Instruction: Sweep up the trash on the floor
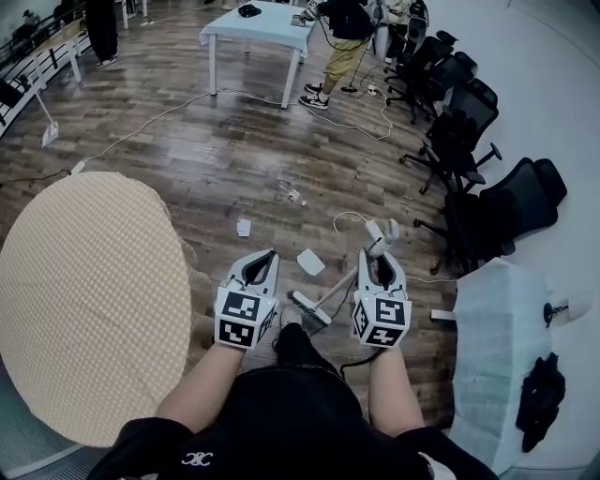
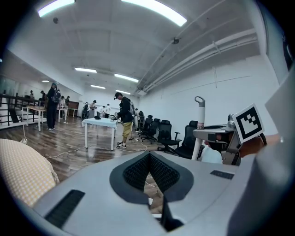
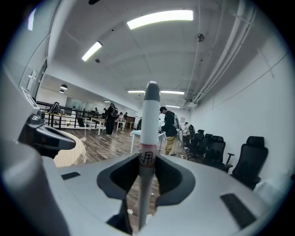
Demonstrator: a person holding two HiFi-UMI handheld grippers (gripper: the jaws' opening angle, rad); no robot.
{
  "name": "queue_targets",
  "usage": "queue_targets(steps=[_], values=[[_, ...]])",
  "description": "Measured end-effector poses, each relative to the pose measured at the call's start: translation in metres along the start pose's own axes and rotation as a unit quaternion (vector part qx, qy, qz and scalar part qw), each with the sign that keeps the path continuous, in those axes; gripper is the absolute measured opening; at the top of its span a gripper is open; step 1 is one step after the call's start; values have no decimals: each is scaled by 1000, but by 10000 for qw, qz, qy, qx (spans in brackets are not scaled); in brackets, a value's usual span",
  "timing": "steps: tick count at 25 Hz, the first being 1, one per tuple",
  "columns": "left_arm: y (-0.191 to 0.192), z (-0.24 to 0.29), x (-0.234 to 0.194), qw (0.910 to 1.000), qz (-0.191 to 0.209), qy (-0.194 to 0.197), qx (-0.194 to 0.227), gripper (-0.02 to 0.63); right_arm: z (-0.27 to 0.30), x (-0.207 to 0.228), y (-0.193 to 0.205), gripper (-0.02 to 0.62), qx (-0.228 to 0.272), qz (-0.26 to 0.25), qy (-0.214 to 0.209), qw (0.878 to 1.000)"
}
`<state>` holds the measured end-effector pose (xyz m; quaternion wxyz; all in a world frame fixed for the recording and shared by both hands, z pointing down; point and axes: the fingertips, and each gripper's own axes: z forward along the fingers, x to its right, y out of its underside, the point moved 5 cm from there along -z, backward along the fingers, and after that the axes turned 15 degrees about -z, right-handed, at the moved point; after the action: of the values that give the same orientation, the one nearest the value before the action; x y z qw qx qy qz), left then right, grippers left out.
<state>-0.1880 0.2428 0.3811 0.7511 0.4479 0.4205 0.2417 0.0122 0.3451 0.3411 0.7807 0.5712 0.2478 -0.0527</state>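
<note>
My right gripper (image 1: 378, 255) is shut on the grey handle of a small broom (image 3: 150, 120). The handle stands upright between its jaws in the right gripper view. In the head view the broom's brush head (image 1: 307, 309) rests low near my knees, between the two grippers. My left gripper (image 1: 269, 256) is shut with nothing visible between its pads (image 2: 138, 173). Trash lies on the wooden floor ahead: a white scrap (image 1: 311, 262) right in front of the grippers, a smaller paper piece (image 1: 244, 227) beyond it, and a clear wrapper (image 1: 292, 194) farther out.
A round beige table (image 1: 84, 300) fills the left. A white covered table (image 1: 506, 347) stands at the right, with black office chairs (image 1: 487, 206) behind it. A white cable (image 1: 349, 216) loops over the floor. Farther off are a light blue table (image 1: 258, 23) and a standing person (image 1: 342, 47).
</note>
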Motion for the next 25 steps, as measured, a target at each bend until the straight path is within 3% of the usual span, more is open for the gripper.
queue_targets(steps=[12,25], values=[[-18,139,-4,9992,32,-46,-399,-5,99,54,75,114,-465,337,-322,9978],[-21,244,-6,9936,145,-388,-1048,-5,189,88,178,110,-1487,-303,-1087,9824]])
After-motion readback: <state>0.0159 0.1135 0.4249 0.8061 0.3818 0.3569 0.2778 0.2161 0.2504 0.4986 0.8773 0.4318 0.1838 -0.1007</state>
